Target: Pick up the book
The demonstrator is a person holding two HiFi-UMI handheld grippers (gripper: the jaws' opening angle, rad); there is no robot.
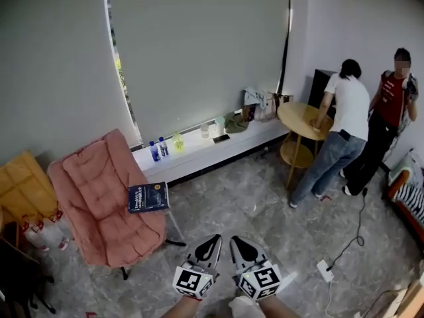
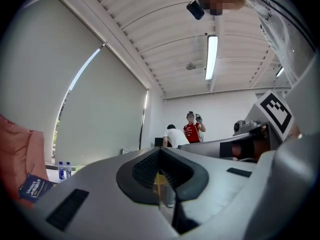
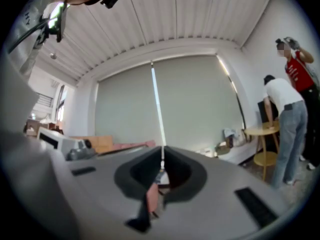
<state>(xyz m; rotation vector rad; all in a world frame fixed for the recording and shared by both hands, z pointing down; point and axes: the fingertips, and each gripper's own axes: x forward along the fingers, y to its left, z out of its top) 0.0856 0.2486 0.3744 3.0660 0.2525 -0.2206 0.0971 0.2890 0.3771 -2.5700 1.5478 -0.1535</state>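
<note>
Book: dark blue with pale print on the cover. It lies flat on the seat of the chair, near the seat's right edge in the head view, and nothing touches it.
Chair: pink and padded, on thin dark legs. It stands at the left of the floor.
Left gripper: low centre in the head view. The jaws meet at the tips with only a thin slit behind them, and nothing is held. It is well apart from the book, which lies ahead and to its left.
Right gripper: just beside the left gripper and pointing the same way. Its jaws are closed too — empty.
Ledge: white, running under the grey blind. Two bottles with blue labels stand near its left end, with a yellow-green one just beside them. Bags and small items lie further right.
Table: round and wooden with a lower shelf, standing in the right corner.
People: one in a white shirt and jeans bends over the table with a hand on its top. Another, in a red top, stands close behind by the wall.
Floor: grey stone pattern. A white power strip with its cable lies to the right of the grippers.
Box: yellow-brown cardboard, at the far left beside the chair.
</note>
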